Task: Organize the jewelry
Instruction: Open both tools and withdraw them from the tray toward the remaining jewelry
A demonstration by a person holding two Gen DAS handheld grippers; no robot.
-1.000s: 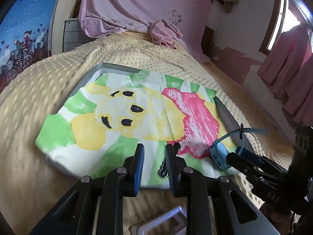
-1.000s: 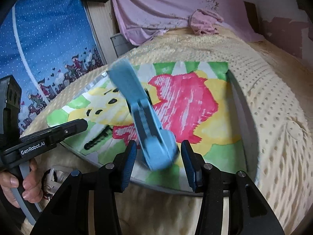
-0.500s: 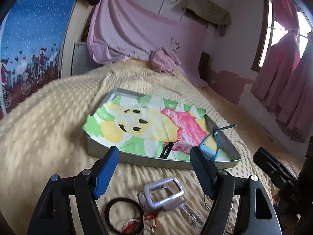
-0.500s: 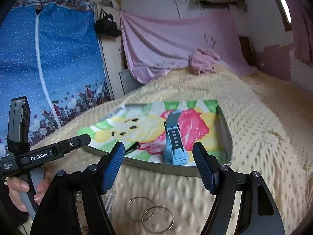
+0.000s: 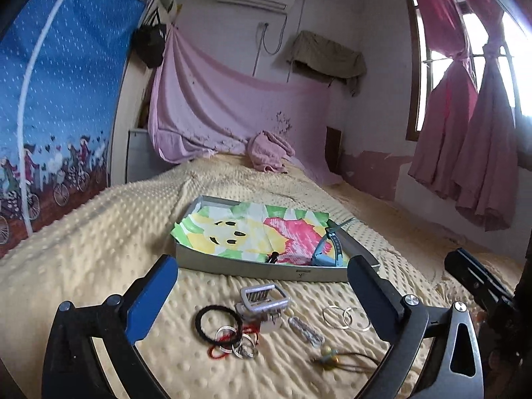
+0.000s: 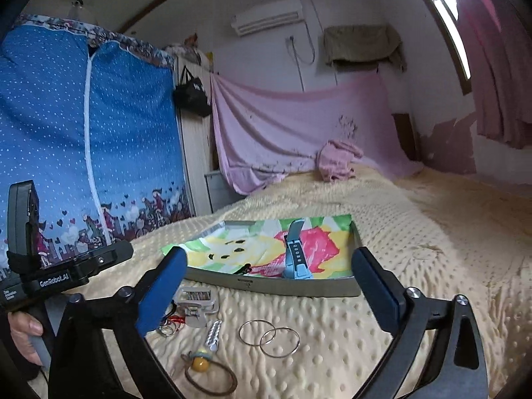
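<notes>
Silver wire hoop earrings (image 6: 269, 337) are lying on the yellow bed (image 6: 415, 266) between the empty, wide-open right claw (image 6: 269, 286) fingers; light and slippery, they are likely best pinched across one rim.

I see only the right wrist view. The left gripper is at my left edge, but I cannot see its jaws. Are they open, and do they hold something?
Observer: The left gripper has its jaws wide open and empty, above the loose pieces on the blanket.
Operator: Is any piece hidden from me?
Observer: Yes, a black hair tie lies flat to the left of the silver clip.
Operator: Is the blue watch fully inside the tray?
Observer: The blue watch sits in the near right corner of the tray. One strap arches up and its end seems to reach over the right rim.
</notes>
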